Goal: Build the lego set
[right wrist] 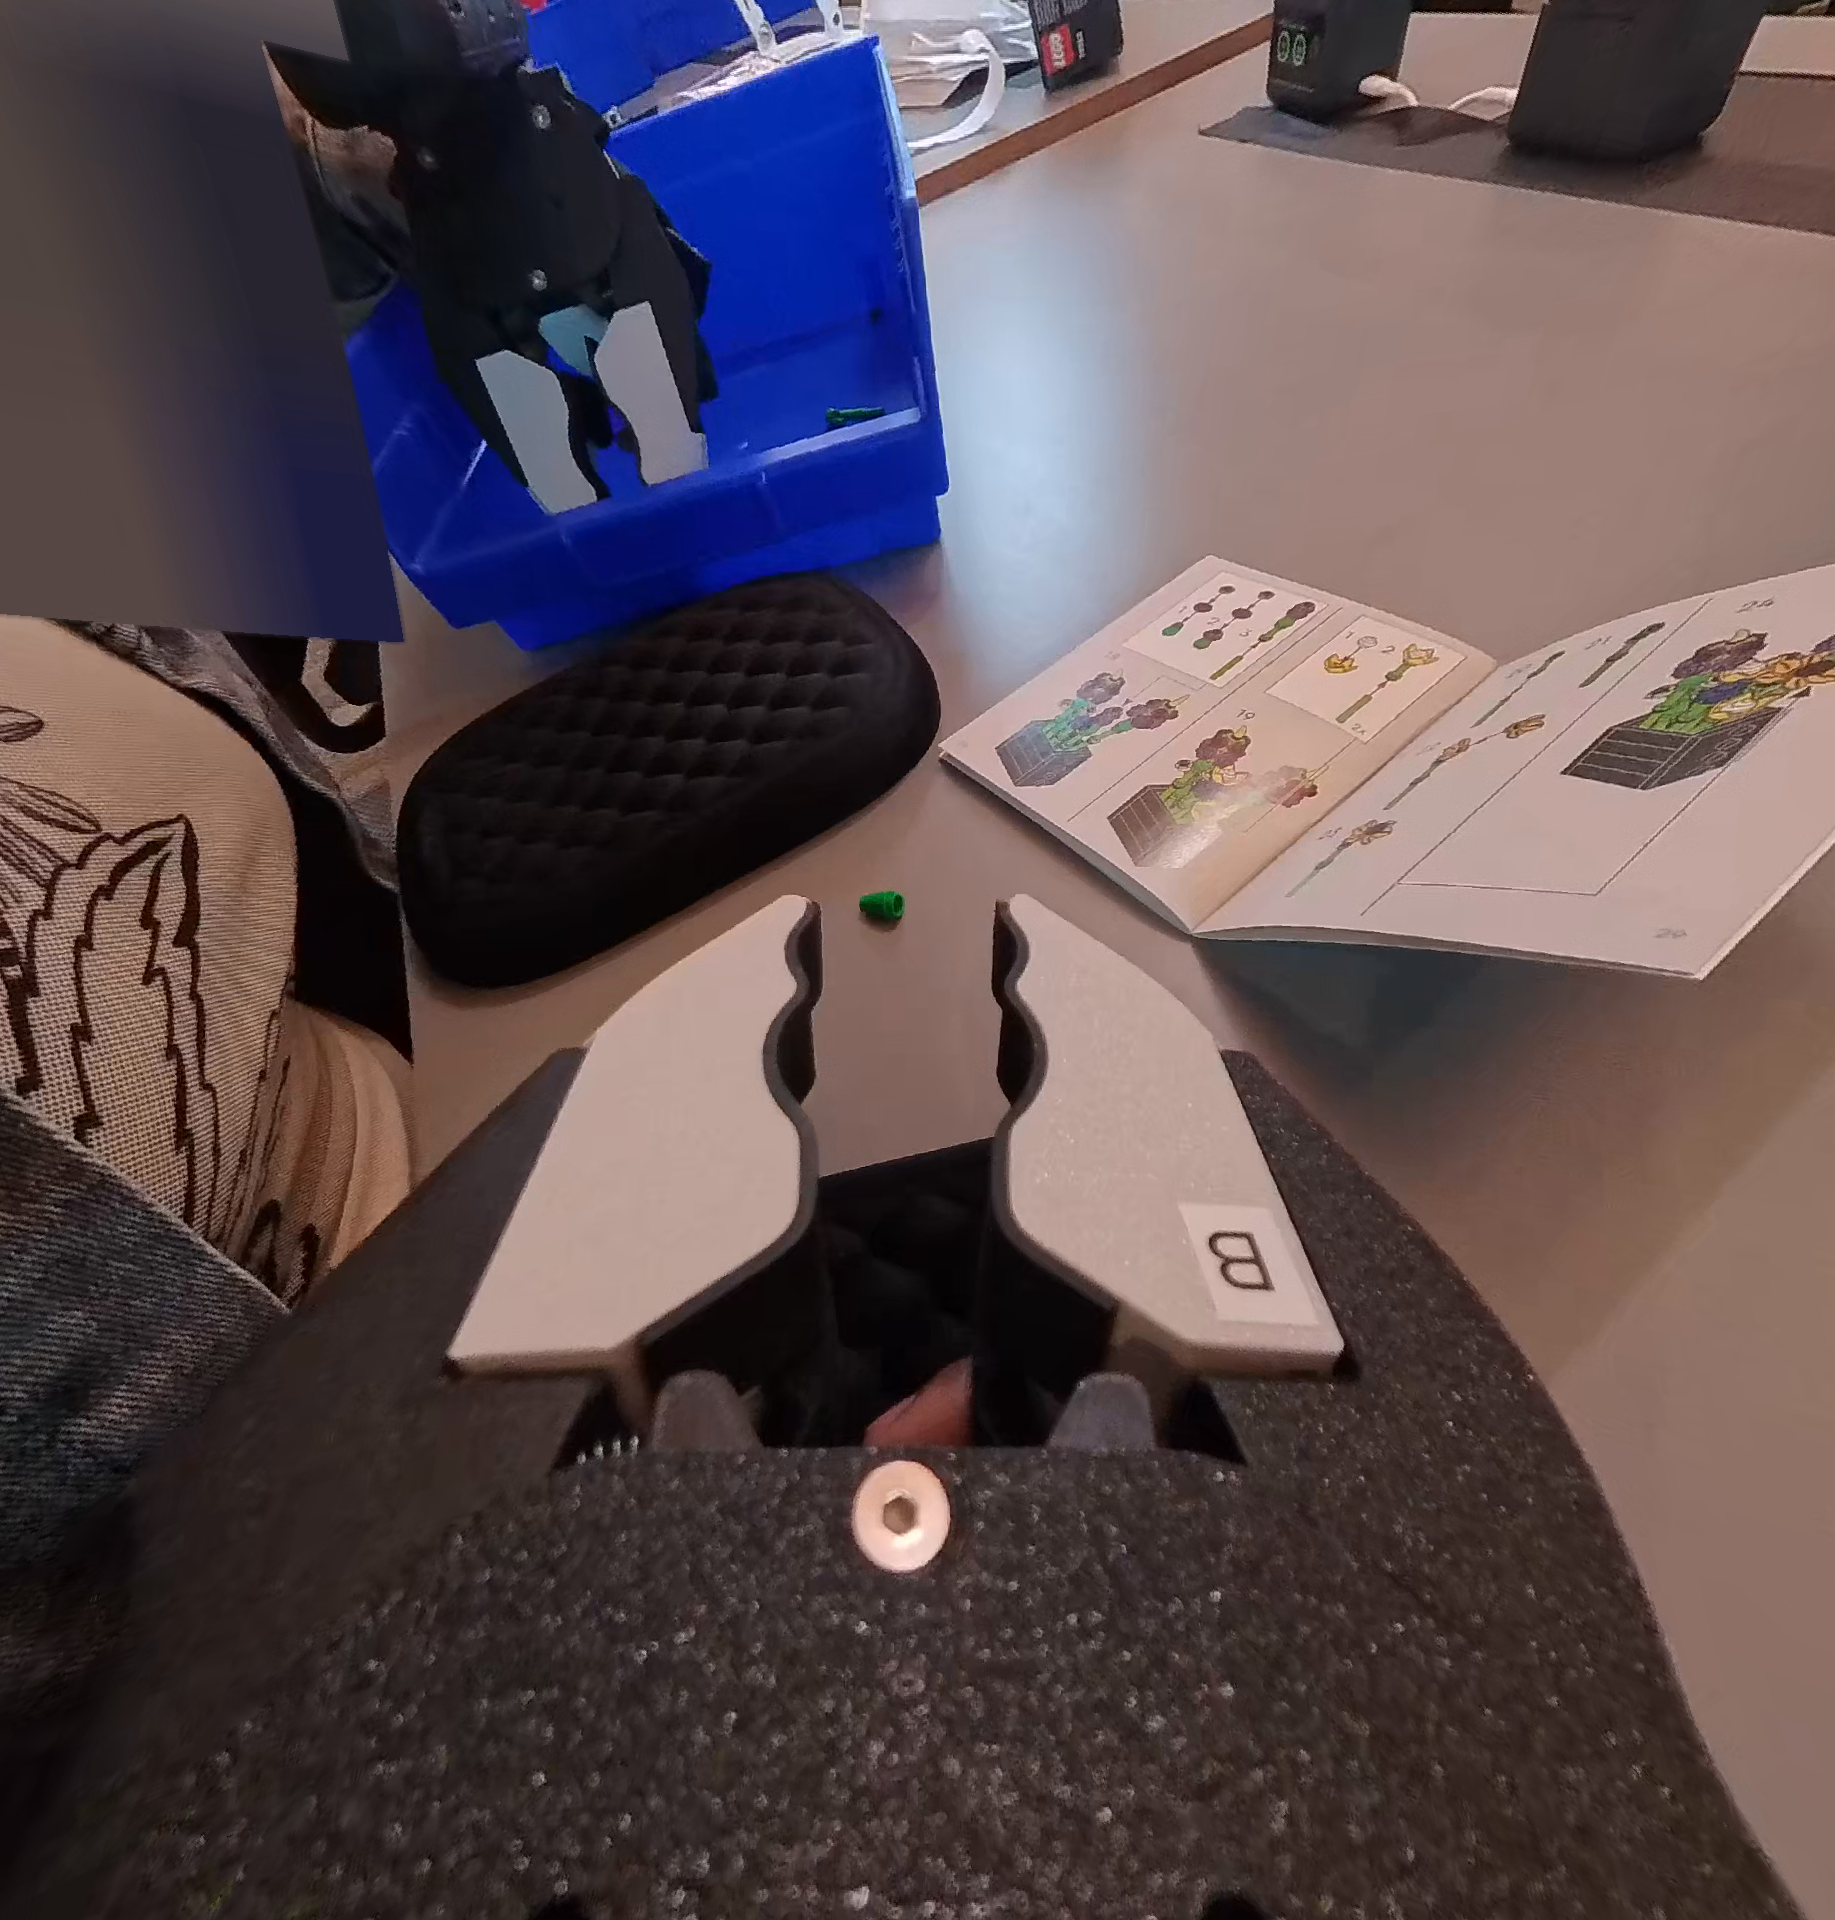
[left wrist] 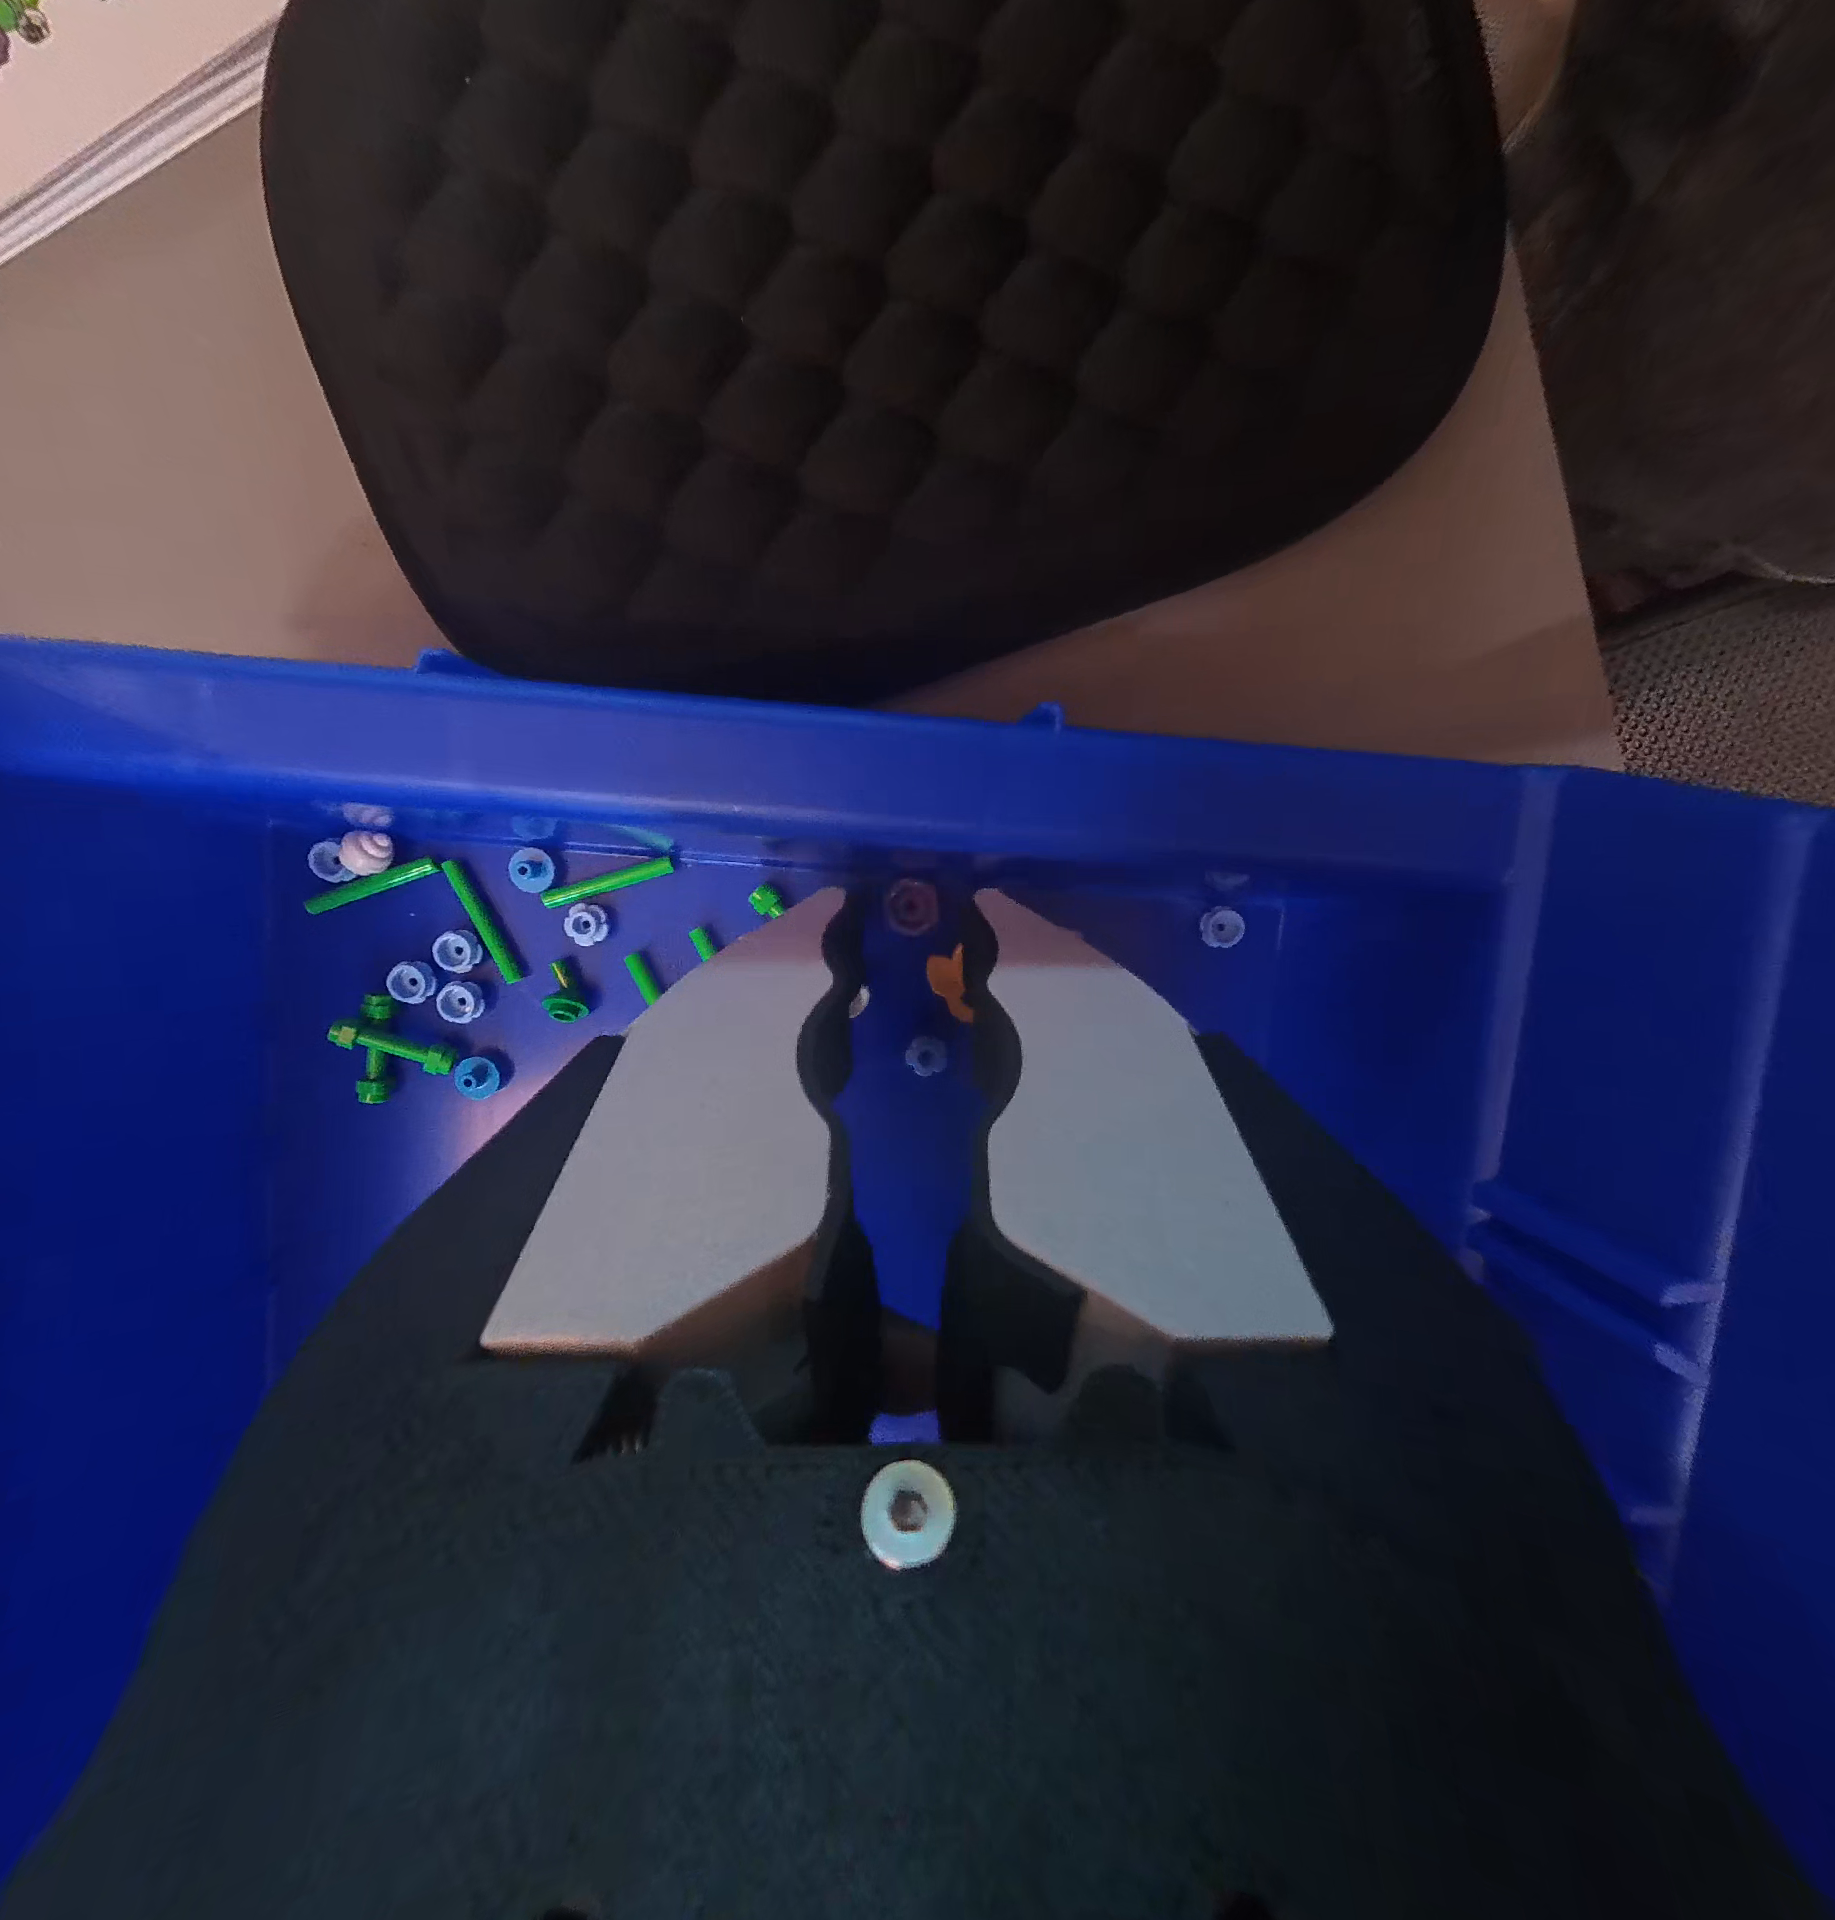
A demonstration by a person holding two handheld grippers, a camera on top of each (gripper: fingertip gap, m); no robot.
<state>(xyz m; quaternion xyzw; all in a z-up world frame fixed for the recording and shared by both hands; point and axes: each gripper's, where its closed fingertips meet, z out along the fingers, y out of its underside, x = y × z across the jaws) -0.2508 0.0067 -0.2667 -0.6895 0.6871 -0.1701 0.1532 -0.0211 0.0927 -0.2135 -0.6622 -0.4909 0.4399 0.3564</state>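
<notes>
My left gripper [left wrist: 911,925] is open and reaches down into a blue bin [left wrist: 892,748], its tips near the far wall. Between its fingers lie a dark red round piece [left wrist: 911,904], an orange piece [left wrist: 949,982] and a pale blue flower stud [left wrist: 923,1055]; it holds none of them. To the left lie green rods [left wrist: 482,920], more pale blue studs [left wrist: 456,951] and a green connector [left wrist: 388,1044]. My right gripper [right wrist: 905,920] is open over the grey table, with a small green piece [right wrist: 881,906] lying just beyond its fingertips. The left gripper [right wrist: 601,457] also shows in the bin [right wrist: 840,260].
A black quilted pad [right wrist: 664,769] lies in front of the bin; it also shows in the left wrist view [left wrist: 871,312]. An open instruction booklet [right wrist: 1412,769] lies to the right. A person's patterned sleeve [right wrist: 113,935] is at the left. Dark devices [right wrist: 1318,52] stand at the back. My right fingertips sit around 25 cm from my left ones. The green connector [left wrist: 388,1044] lies some 8 cm from my left tips, 25 cm from my right tips.
</notes>
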